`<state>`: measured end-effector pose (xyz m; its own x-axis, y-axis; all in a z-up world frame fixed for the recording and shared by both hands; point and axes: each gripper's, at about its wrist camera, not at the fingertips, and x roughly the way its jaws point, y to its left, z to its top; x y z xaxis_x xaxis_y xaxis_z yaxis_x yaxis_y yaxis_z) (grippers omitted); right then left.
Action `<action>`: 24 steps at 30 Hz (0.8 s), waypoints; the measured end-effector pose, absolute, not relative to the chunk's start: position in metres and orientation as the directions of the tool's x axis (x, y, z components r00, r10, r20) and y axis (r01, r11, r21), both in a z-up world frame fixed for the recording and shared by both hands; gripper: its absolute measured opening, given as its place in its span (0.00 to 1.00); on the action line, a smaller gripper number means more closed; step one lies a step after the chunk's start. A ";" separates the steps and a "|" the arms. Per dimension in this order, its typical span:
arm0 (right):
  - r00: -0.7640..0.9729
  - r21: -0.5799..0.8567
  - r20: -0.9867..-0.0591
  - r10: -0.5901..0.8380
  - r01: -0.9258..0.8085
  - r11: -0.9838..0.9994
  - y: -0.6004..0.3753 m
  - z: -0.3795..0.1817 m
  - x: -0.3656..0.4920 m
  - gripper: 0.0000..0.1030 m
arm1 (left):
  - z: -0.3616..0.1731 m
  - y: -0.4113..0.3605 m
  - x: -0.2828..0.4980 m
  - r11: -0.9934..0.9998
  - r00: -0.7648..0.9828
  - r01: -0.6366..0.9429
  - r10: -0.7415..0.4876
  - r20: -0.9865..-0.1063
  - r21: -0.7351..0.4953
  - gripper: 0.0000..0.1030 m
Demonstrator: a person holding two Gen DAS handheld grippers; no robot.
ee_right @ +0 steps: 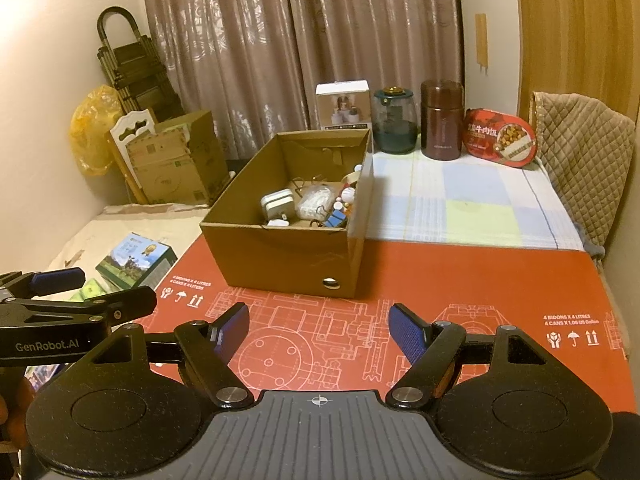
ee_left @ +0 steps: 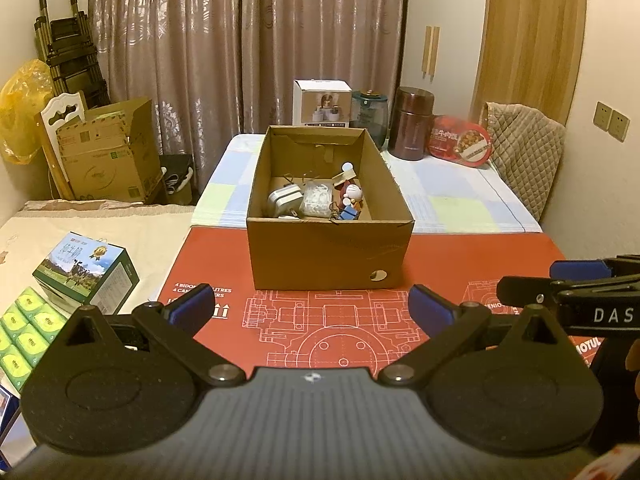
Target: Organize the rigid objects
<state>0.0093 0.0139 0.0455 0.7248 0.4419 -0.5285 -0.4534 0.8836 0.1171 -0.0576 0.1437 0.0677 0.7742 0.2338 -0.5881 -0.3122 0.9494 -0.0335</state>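
Two grippers in frame, both empty. Left gripper (ee_left: pixel 312 306): fingers spread wide, blue pads (ee_left: pixel 191 303) well apart, nothing between them; hovers over the red mat (ee_left: pixel 460 256), short of the cardboard box (ee_left: pixel 328 254). Right gripper (ee_right: pixel 318 330): fingers likewise wide open, nothing gripped, over the same mat, near its front edge. Each gripper shows at the edge of the other's view, so they sit side by side and apart.

Cardboard box: open-topped, upright, resting on the far part of the red mat, with a round hole in its near wall. Contents lie clustered toward the near end of the box floor:
- white charger (ee_left: pixel 285 199), left side of the cluster
- clear bag of small white parts (ee_left: pixel 318 199), just right of the charger
- small cat figurine (ee_left: pixel 353 193), against the right wall
- blue block (ee_left: pixel 347 213), near the front, beside the figurine
- thin wire pieces among them; exact contacts cannot be told.

Far end of the box floor is bare cardboard.

Behind the box, on the checked cloth (ee_left: pixel 460 204): white carton (ee_left: pixel 322 102), dark glass jar (ee_left: pixel 370 114), brown flask (ee_left: pixel 414 124), red food tin (ee_left: pixel 460 140), in a row left to right.

Left of the mat: green milk carton (ee_left: pixel 86 274) and a pack of green tissue packets (ee_left: pixel 24 326) just beside it.
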 end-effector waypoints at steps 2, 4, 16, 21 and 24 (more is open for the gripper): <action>0.725 0.115 -0.528 0.442 -0.454 0.883 0.013 0.046 0.010 0.72 | 0.068 0.143 -0.058 0.949 0.774 -0.313 0.234 -0.588 -0.034 0.98; 0.727 0.112 -0.527 0.440 -0.454 0.884 0.013 0.046 0.010 0.72 | 0.068 0.143 -0.057 0.949 0.774 -0.313 0.234 -0.588 -0.034 0.98; 0.726 0.115 -0.528 0.441 -0.453 0.884 0.013 0.046 0.010 0.72 | 0.068 0.142 -0.057 0.949 0.775 -0.312 0.232 -0.587 -0.038 0.98; 0.727 0.119 -0.525 0.442 -0.452 0.884 0.012 0.046 0.009 0.72 | 0.069 0.140 -0.057 0.950 0.776 -0.309 0.228 -0.589 -0.040 0.98; 0.728 0.120 -0.524 0.443 -0.452 0.884 0.012 0.046 0.008 0.72 | 0.069 0.139 -0.057 0.950 0.776 -0.310 0.228 -0.588 -0.041 0.98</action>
